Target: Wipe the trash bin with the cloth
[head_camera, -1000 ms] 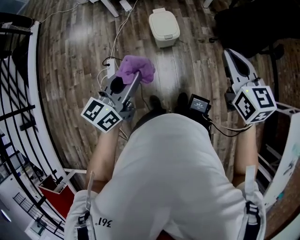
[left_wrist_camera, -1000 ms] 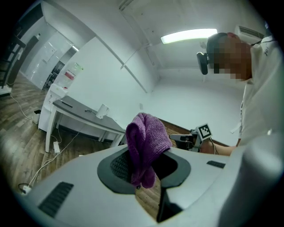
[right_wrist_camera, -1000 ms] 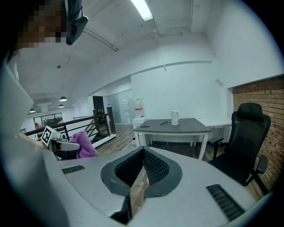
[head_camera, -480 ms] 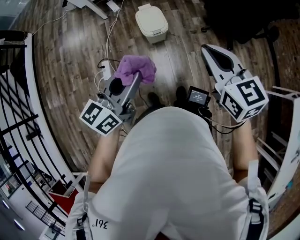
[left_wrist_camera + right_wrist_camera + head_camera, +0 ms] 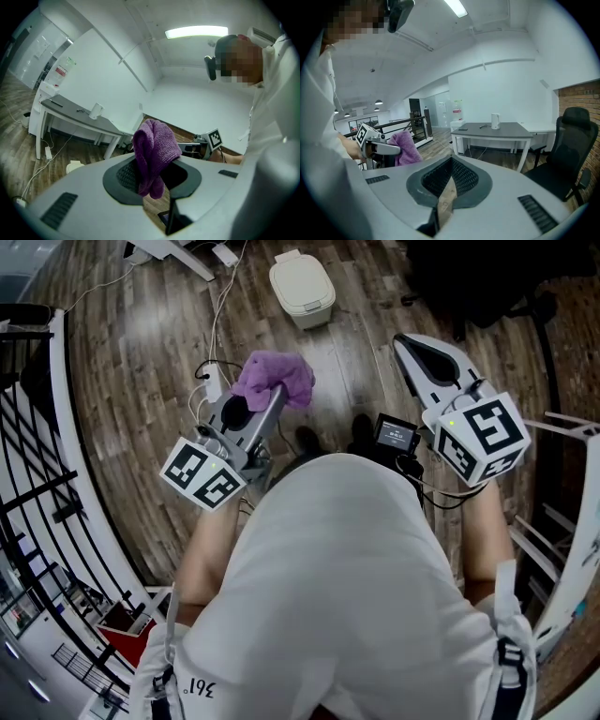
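Note:
A cream trash bin [image 5: 302,287] with a shut lid stands on the wooden floor ahead of me in the head view; in the left gripper view a small part of the trash bin [image 5: 75,165] shows low at the left. My left gripper [image 5: 279,390] is shut on a bunched purple cloth [image 5: 274,380], held in the air well short of the bin. The cloth [image 5: 153,154] hangs between the left gripper's [image 5: 151,172] jaws. My right gripper [image 5: 408,345] is shut with nothing in it, off to the right of the bin. From the right gripper [image 5: 449,177] view, the cloth [image 5: 405,148] shows at the left.
A power strip [image 5: 212,382] and cables [image 5: 221,310] lie on the floor left of the bin. A black railing [image 5: 42,442] runs along the left. A grey desk [image 5: 493,130] with a kettle [image 5: 495,121] and a black office chair [image 5: 563,157] stand ahead on the right.
The bin has shifted up and left in the head view as the view turned. My right gripper has swung left and slightly up. The left gripper still holds the cloth.

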`<state>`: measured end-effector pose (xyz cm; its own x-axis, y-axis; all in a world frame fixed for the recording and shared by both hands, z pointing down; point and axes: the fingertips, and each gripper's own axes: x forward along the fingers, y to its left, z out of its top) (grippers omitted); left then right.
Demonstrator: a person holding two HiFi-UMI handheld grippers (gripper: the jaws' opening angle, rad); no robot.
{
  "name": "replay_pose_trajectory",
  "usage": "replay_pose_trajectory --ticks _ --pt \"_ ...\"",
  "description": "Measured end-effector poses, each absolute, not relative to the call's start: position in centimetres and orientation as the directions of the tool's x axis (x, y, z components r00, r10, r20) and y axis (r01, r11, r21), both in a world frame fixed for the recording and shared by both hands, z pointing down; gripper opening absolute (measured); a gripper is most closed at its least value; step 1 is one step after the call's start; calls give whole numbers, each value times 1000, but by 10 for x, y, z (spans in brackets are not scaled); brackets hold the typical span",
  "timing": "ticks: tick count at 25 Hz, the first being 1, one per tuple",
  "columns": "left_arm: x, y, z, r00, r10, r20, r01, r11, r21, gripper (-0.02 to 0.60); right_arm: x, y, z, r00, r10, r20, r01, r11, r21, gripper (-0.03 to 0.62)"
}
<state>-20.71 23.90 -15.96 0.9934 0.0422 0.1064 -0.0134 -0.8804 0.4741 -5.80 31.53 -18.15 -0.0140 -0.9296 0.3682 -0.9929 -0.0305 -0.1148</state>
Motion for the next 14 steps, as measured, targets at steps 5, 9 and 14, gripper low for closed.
replay_pose_trajectory --ticks 5,9,14 --pt "-209 238 -159 994 43 102 -10 -880 474 89 -62 314 -181 -12 -928 372 -994 -30 -106 5" --pt "-210 237 -157 993 51 104 -5 -878 478 89 -65 313 -179 -11 -925 380 -995 -29 -98 5" --pt "-214 238 -153 993 52 110 -8 -871 490 89 -66 318 -172 4 -918 397 -993 -48 -103 5"
